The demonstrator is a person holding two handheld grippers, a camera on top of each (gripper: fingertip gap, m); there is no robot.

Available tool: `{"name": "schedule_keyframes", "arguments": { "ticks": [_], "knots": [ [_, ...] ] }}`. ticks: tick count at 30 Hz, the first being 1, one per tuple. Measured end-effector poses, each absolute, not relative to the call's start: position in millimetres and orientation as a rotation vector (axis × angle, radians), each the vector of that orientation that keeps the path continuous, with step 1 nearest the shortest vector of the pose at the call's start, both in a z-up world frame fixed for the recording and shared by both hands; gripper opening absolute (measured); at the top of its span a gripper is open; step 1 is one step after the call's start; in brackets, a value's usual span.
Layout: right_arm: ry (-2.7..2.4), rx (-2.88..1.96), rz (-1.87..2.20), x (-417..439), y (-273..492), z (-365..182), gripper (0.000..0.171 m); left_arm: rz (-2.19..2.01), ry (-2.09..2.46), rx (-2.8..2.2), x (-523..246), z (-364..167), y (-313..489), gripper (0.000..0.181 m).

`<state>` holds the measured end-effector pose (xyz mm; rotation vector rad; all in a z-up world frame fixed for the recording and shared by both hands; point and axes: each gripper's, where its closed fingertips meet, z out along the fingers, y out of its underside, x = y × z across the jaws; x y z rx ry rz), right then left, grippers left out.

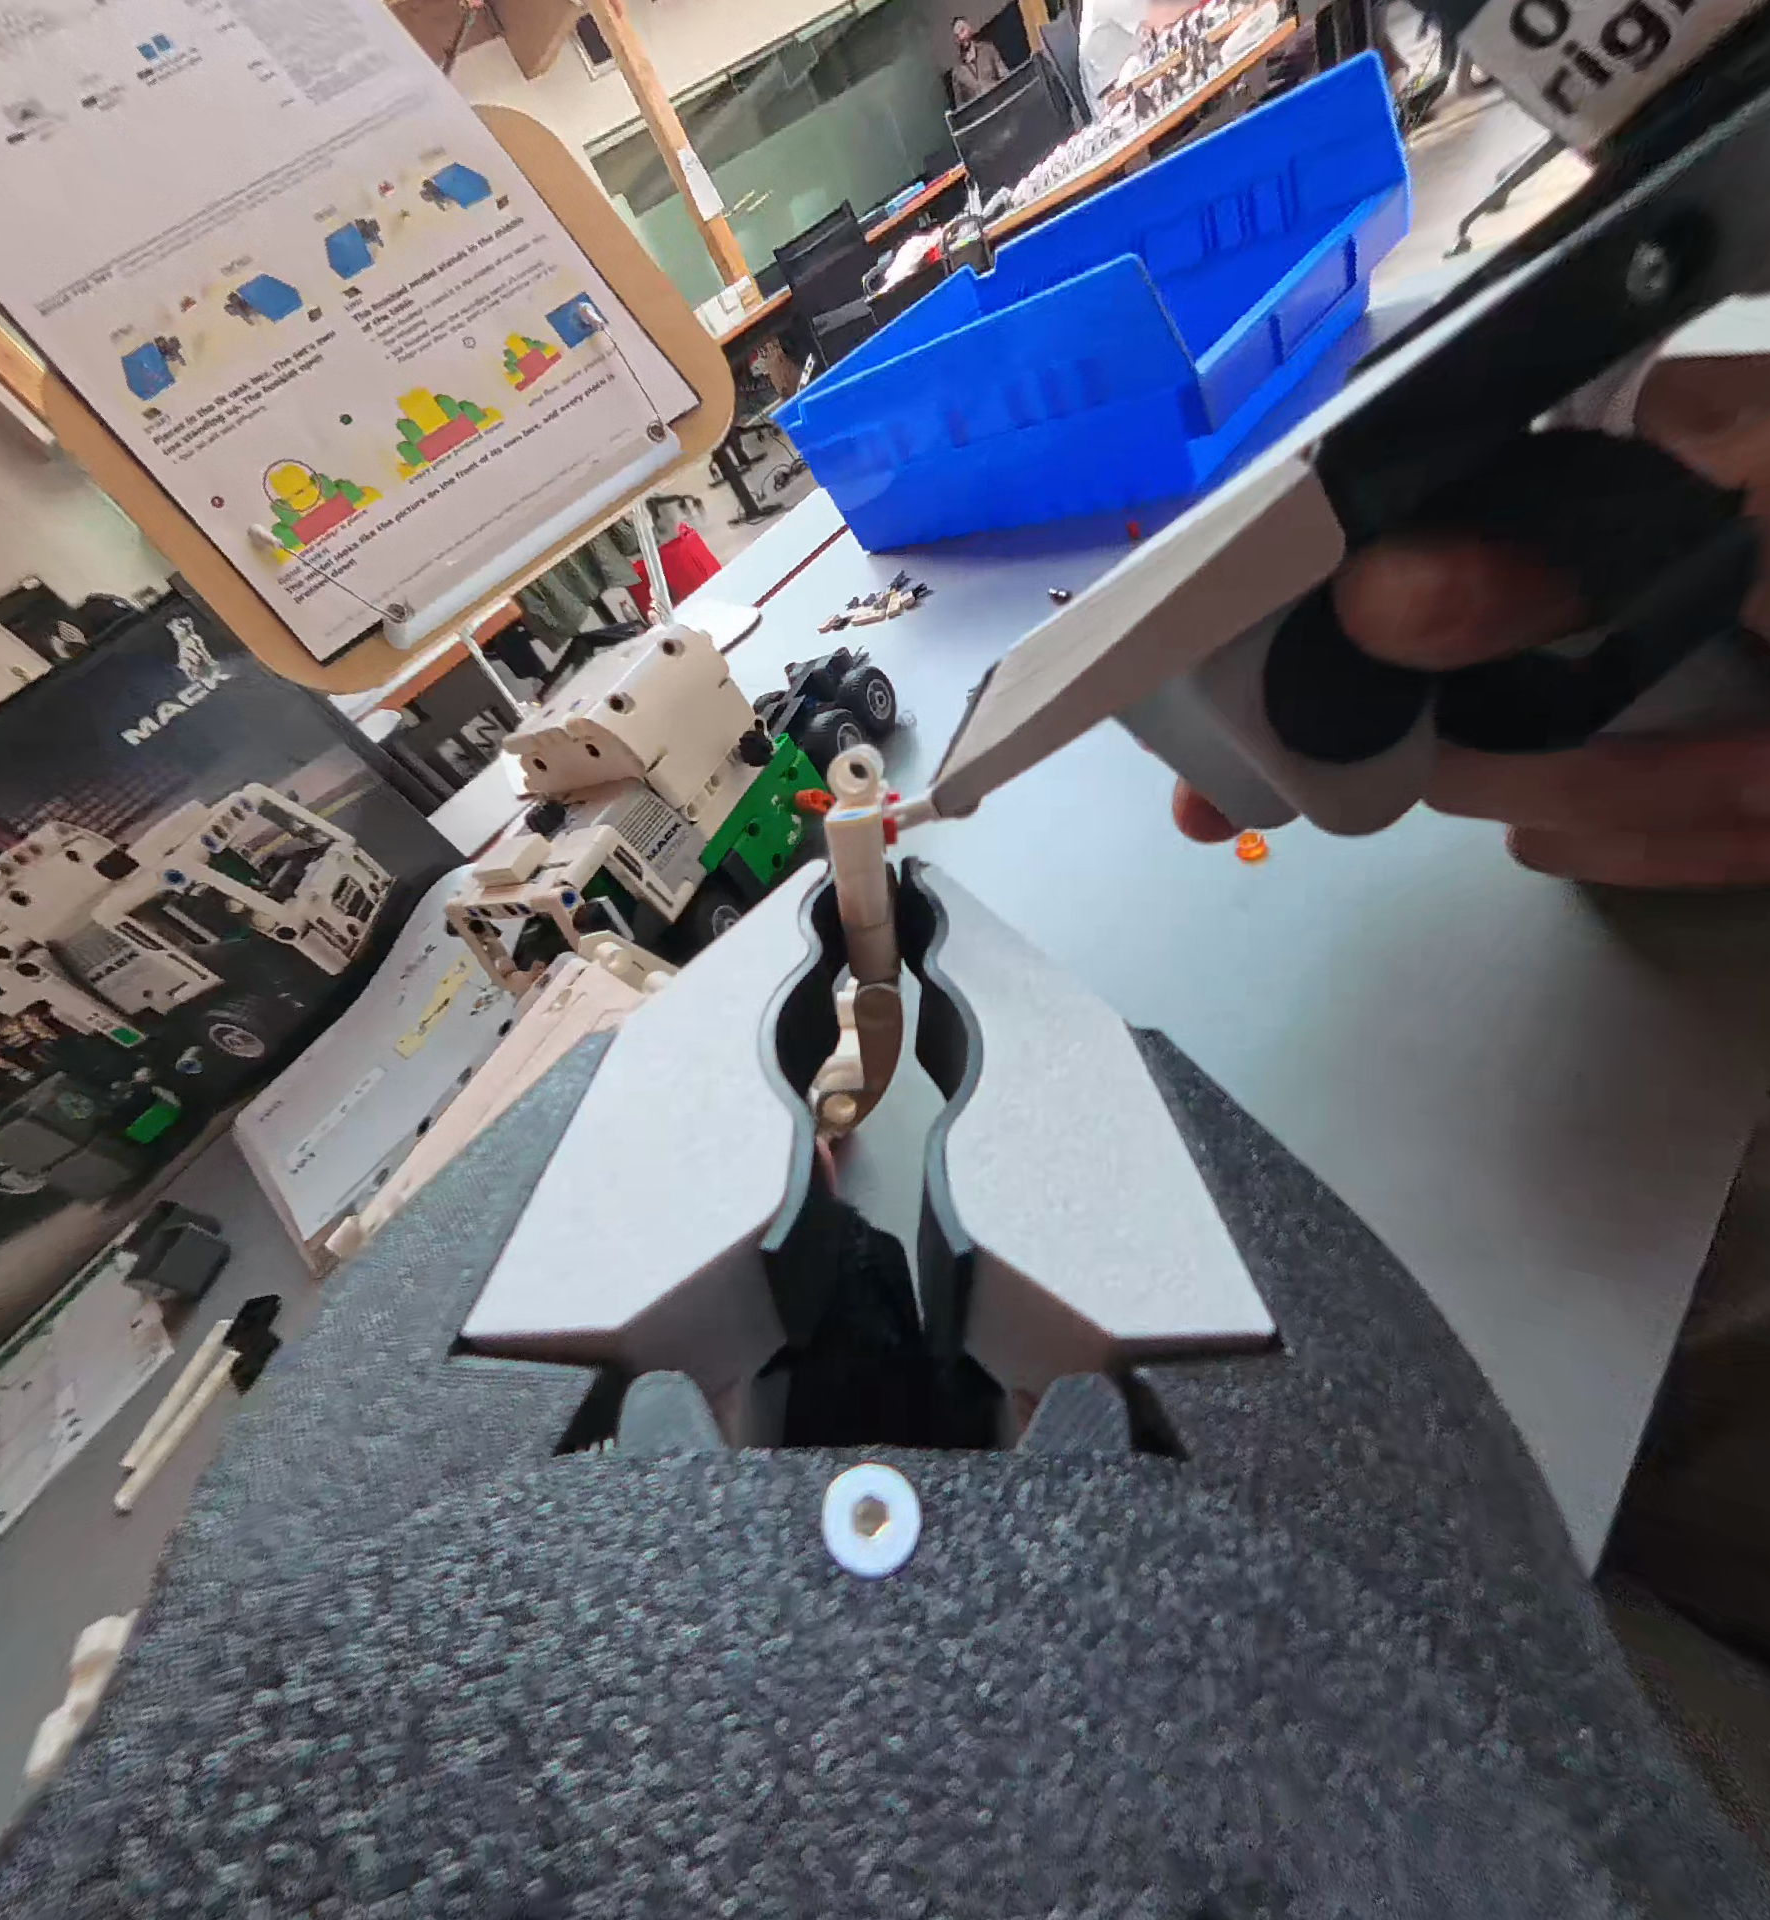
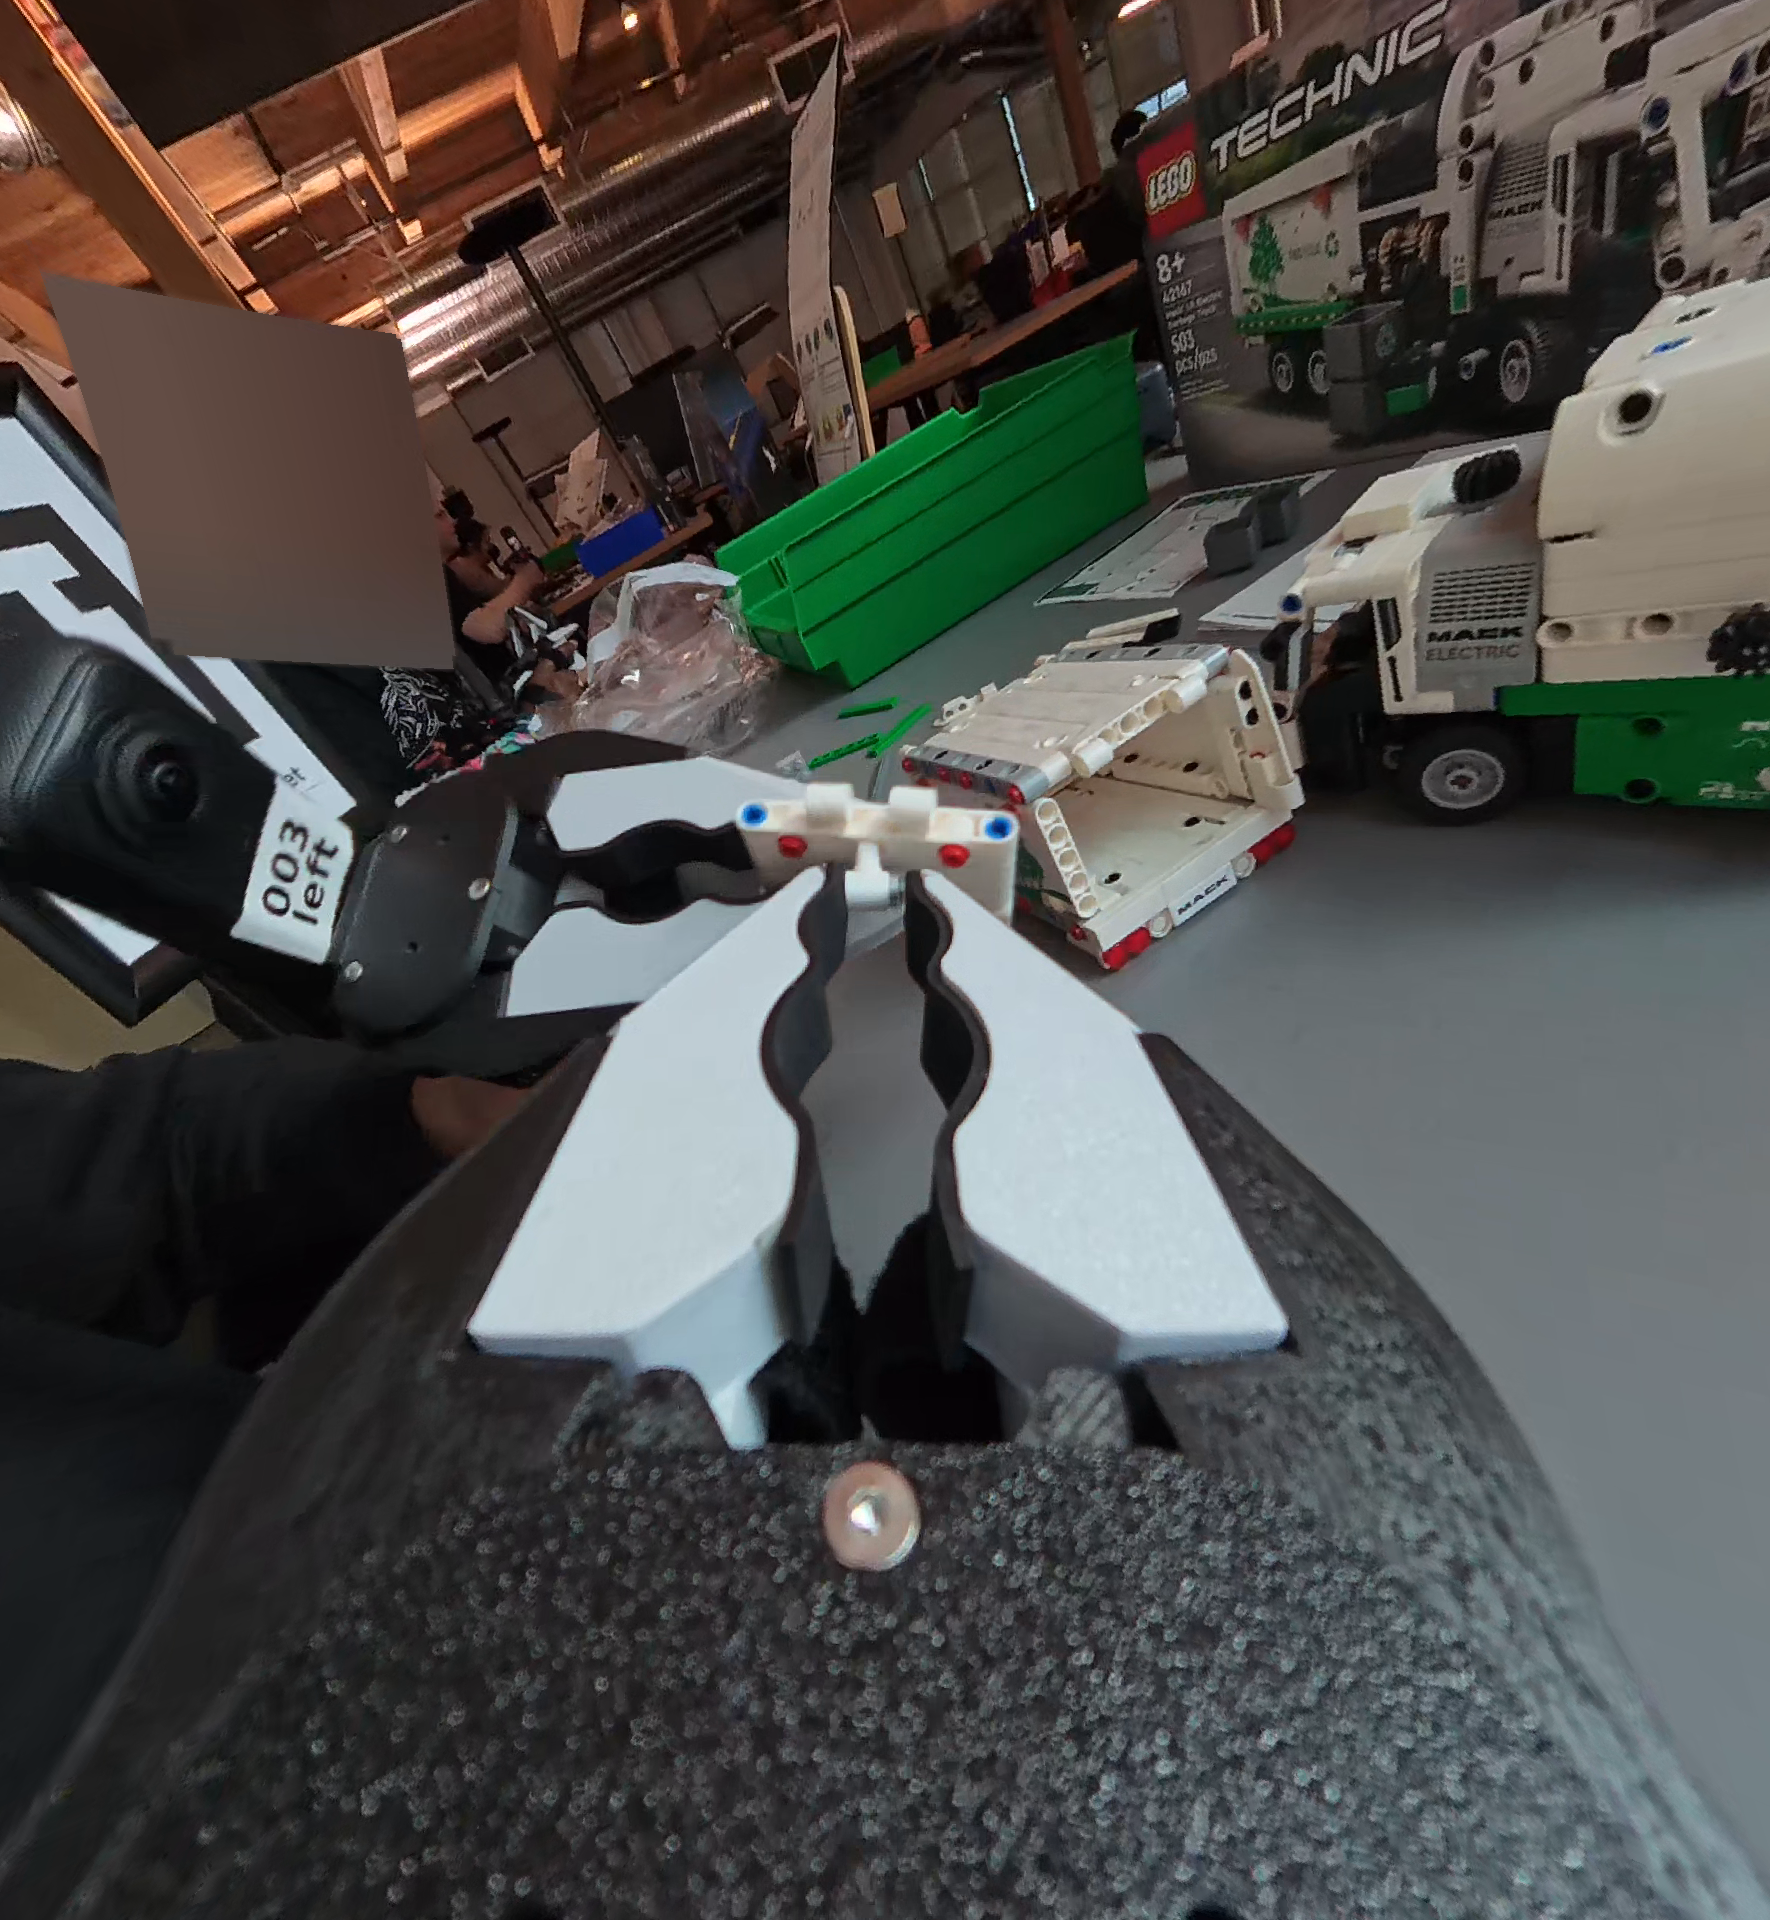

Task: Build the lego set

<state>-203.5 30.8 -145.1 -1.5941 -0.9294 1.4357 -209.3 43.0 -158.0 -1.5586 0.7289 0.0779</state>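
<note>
- My left gripper [image 1: 865, 883] clamps the white beam assembly [image 2: 876, 826], held above the table.
- My right gripper [image 2: 876, 894] pinches its small white connector [image 2: 873, 881]; the beam's long axis runs left-right across my right fingertips.

Grey table [image 2: 1483, 1143]: bears a white-and-green garbage truck model [image 2: 1587, 644], a detached white rear-hopper assembly [image 2: 1120, 790] just beside its cab, a green bin [image 2: 943, 540], clear plastic bags [image 2: 673, 655], and the set's box [image 2: 1483, 208] standing at the back. Also a blue bin [image 1: 1120, 364], an open instruction booklet [image 1: 372, 1081], a wheeled black chassis section [image 1: 839, 696], a small orange stud [image 1: 1251, 847] and loose white axles [image 1: 174, 1423].
</note>
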Motion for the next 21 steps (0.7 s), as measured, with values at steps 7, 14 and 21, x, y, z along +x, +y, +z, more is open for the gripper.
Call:
{"name": "schedule_keyframes", "arguments": {
  "ticks": [7,14,21],
  "knots": [
    [-0.931,-1.581,1.415,-204,30,-144,0.009,0.13,0.751,-1.554,-210,-161,39,0.005],
    [-0.858,-1.389,1.418,-195,28,-120,0.009,-0.3,0.566,-1.587,-194,-141,36,0.006],
    [-0.847,-1.359,1.179,-192,36,-120,0.009,-0.489,0.494,-1.63,-189,-141,43,0.005]
  ]
}}
